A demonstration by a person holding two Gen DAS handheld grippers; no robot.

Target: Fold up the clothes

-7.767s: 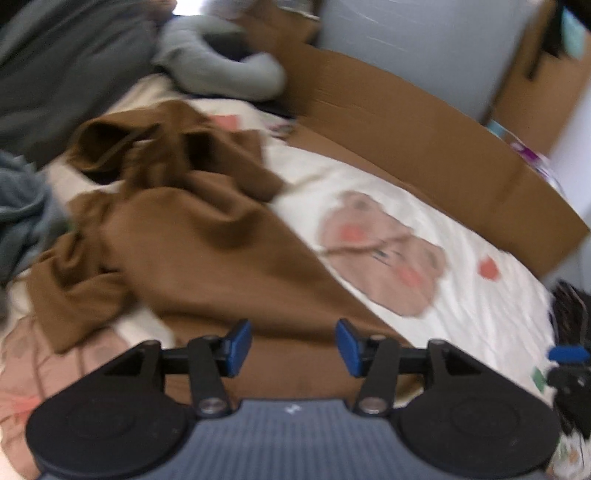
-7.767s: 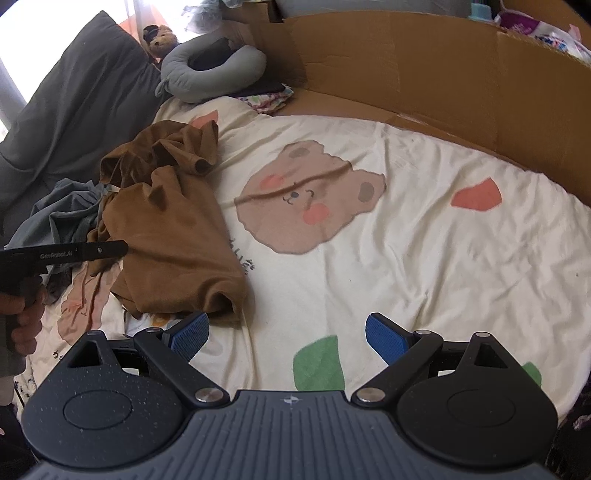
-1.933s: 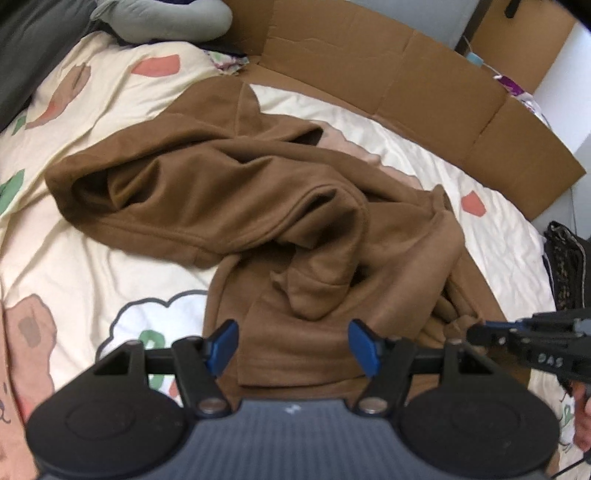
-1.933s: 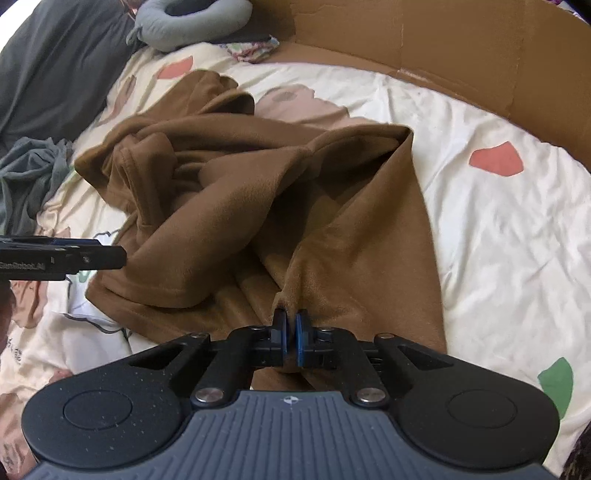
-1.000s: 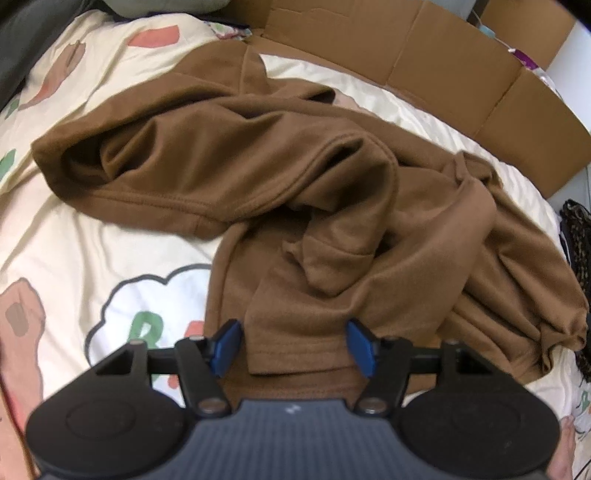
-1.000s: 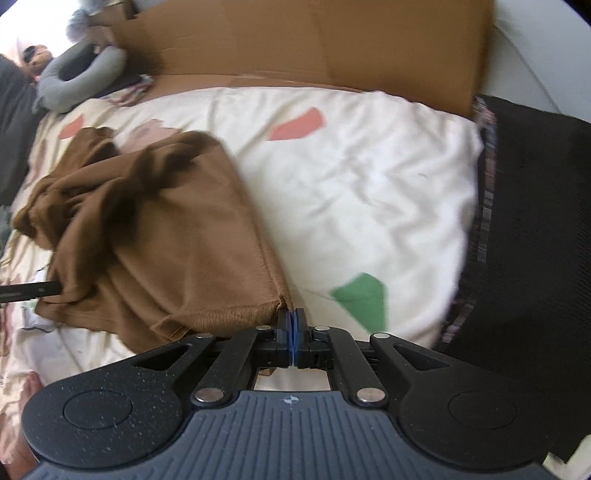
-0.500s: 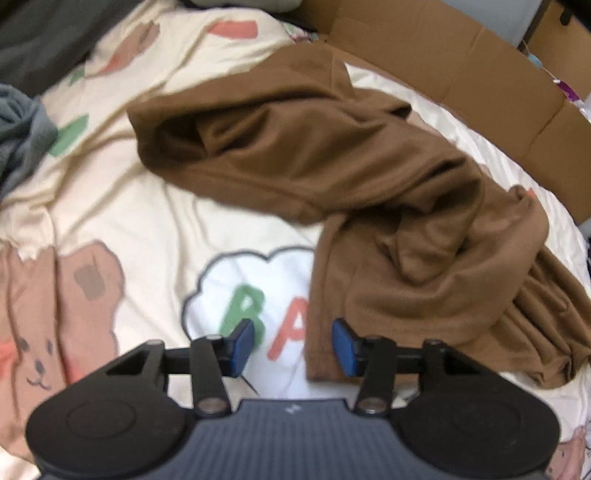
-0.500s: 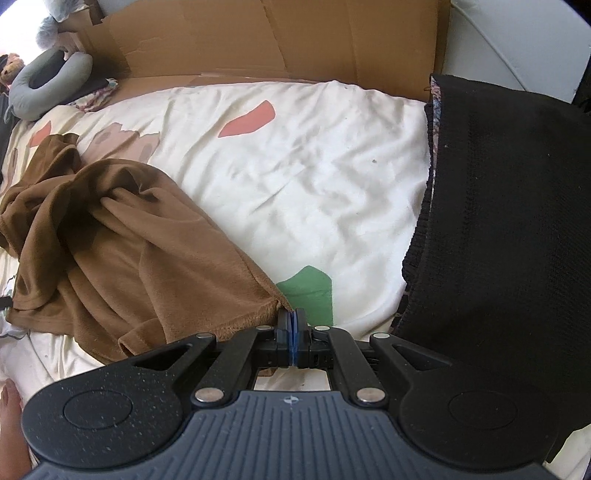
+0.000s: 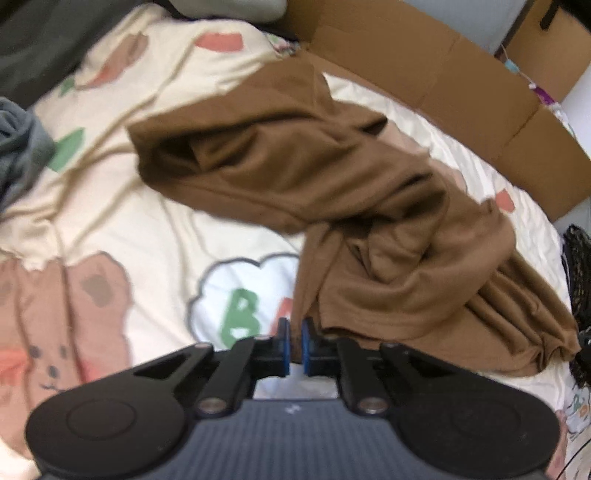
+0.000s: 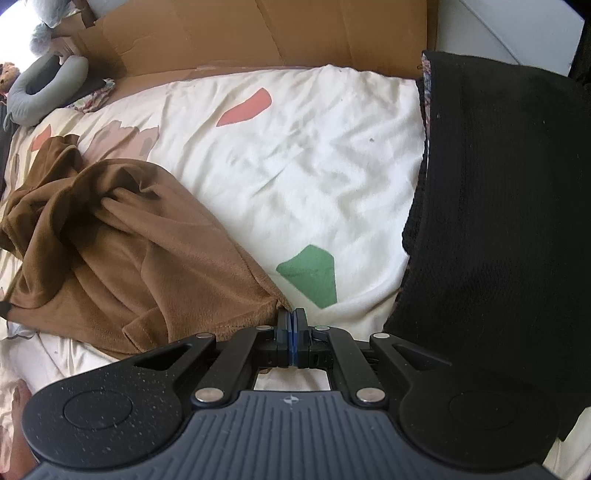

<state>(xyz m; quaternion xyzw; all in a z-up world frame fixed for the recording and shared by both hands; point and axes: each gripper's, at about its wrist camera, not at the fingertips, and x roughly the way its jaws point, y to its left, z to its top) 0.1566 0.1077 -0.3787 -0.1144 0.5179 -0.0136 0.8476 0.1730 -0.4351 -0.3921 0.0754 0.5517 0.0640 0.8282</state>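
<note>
A crumpled brown garment (image 9: 369,206) lies across the cartoon-print bed sheet (image 9: 155,236). My left gripper (image 9: 294,341) sits at the garment's near-left hem corner. Its jaws are closing, nearly together, with a strip of brown hem pinched between the blue pads. In the right wrist view the same brown garment (image 10: 122,251) spreads to the left. My right gripper (image 10: 291,325) is shut on the garment's near-right corner, low over the sheet (image 10: 295,158).
Cardboard panels (image 9: 461,85) wall the bed's far side, also the cardboard (image 10: 258,33) behind the right gripper. A black knit cloth (image 10: 498,203) covers the right edge. A grey garment (image 9: 18,147) lies at far left; a grey neck pillow (image 10: 40,88) rests at the back.
The left gripper's jaws went from wide apart to nearly together on the brown hem corner, and that hand shifted and rose. The right gripper stayed shut on its corner and barely moved.
</note>
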